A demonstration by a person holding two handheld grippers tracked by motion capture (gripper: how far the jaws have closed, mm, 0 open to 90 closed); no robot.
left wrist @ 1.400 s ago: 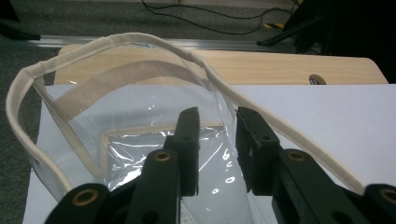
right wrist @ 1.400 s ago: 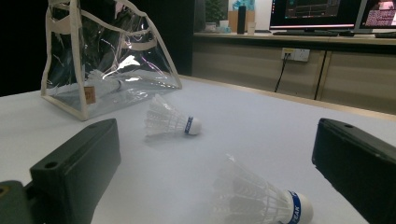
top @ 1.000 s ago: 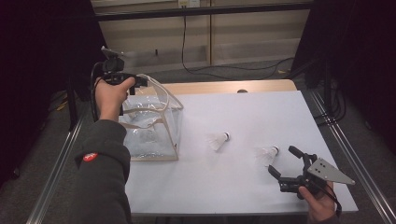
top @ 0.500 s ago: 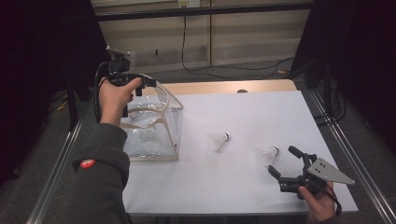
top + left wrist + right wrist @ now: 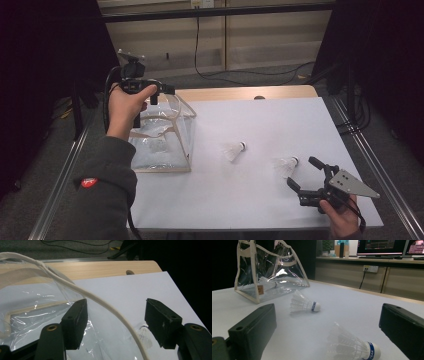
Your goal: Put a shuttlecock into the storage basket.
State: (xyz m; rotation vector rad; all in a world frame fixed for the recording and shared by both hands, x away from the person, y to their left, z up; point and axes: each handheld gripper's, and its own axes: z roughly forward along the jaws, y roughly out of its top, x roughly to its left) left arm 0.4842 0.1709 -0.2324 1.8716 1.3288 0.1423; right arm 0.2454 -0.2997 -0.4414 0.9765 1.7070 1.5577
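A clear plastic bag (image 5: 162,137) with cream trim stands at the table's left; a shuttlecock (image 5: 269,282) lies inside it. My left gripper (image 5: 161,94) hovers over the bag's top. Its jaws have just been opening and now stand apart, with the cream handle strap (image 5: 105,305) running loose between them, untouched by the pads. Two more shuttlecocks lie on the white table: one (image 5: 234,150) mid-table, another (image 5: 285,165) near the front right. My right gripper (image 5: 301,172) rests low just in front of the nearer shuttlecock (image 5: 352,348), open, with nothing between its fingers.
The white sheet (image 5: 260,120) covers most of the wooden table (image 5: 240,93). Metal rails (image 5: 372,165) run along both sides. Cables (image 5: 235,80) lie on the floor beyond the far edge.
My left gripper has shifted a little to the right above the bag, and its jaws have spread wider, letting go of the handle strap. The right gripper and the shuttlecocks have stayed put.
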